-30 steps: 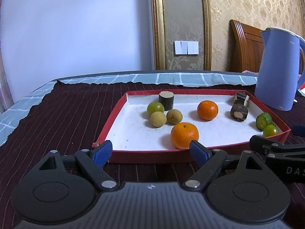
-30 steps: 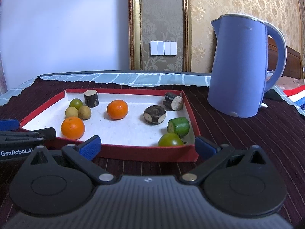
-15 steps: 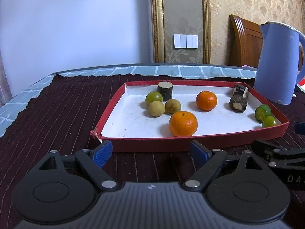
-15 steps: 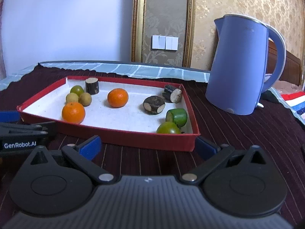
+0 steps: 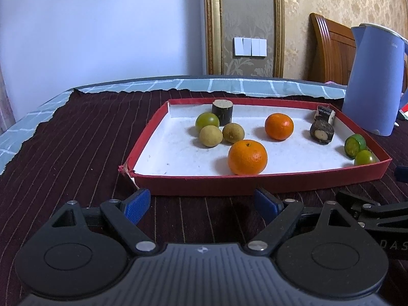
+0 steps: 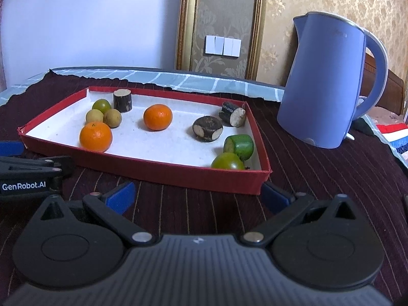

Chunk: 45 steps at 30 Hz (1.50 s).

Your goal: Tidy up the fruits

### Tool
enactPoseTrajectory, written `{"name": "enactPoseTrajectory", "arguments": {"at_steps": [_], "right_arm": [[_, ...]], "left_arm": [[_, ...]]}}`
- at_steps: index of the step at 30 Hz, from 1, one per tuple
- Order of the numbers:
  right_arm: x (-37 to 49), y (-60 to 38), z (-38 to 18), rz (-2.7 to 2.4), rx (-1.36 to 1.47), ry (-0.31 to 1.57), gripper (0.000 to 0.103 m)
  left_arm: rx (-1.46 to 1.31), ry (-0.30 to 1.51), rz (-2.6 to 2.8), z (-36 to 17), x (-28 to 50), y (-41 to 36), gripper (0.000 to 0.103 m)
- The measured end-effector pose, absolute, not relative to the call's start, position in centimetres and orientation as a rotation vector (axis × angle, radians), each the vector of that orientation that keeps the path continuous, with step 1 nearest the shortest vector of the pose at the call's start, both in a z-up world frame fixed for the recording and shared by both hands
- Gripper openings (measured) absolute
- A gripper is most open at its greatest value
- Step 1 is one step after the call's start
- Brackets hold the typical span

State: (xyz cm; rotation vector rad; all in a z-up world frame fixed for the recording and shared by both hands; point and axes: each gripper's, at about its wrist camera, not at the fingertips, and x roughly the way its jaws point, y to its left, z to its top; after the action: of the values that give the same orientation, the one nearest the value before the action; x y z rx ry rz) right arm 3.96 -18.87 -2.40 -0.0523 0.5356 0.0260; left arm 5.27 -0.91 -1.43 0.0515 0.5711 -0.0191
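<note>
Both grippers hang just short of the red tray (image 5: 255,186); left gripper (image 5: 202,204) jaws spread wide, nothing between; right gripper (image 6: 196,195) same, spread and empty; fruit all sits inside the tray: near orange (image 5: 247,156) by the front wall, far orange (image 5: 278,126) behind it, green ones in the right corner; blue kettle (image 6: 329,84) stands off to the right.

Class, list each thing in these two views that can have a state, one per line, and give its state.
Left gripper: open, empty, short of the tray.
Right gripper: open, empty, short of the tray.
Tray: uncovered, holding fruit and wood pieces.
Near orange: whole, resting in the tray.
Far orange: whole, resting apart from the other.
Cut green fruit: lying on its side, cut face showing.
Kettle: upright, lid shut, outside the tray.
</note>
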Motion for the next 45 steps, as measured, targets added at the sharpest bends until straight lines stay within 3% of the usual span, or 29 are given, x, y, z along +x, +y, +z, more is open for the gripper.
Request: {"name": "enactPoseTrajectory", "arguments": {"at_steps": [37, 45], "right_arm": [[5.6, -19.7, -3.7, 0.029, 0.016, 0.67, 0.103], [5.6, -19.7, -3.7, 0.031, 0.025, 0.671, 0.103]], "left_arm": [[0.036, 0.635, 0.016, -2.1, 6.1, -0.6, 0.088], [0.044, 0.638, 0.023, -2.2, 6.1, -0.8, 0.093]]}}
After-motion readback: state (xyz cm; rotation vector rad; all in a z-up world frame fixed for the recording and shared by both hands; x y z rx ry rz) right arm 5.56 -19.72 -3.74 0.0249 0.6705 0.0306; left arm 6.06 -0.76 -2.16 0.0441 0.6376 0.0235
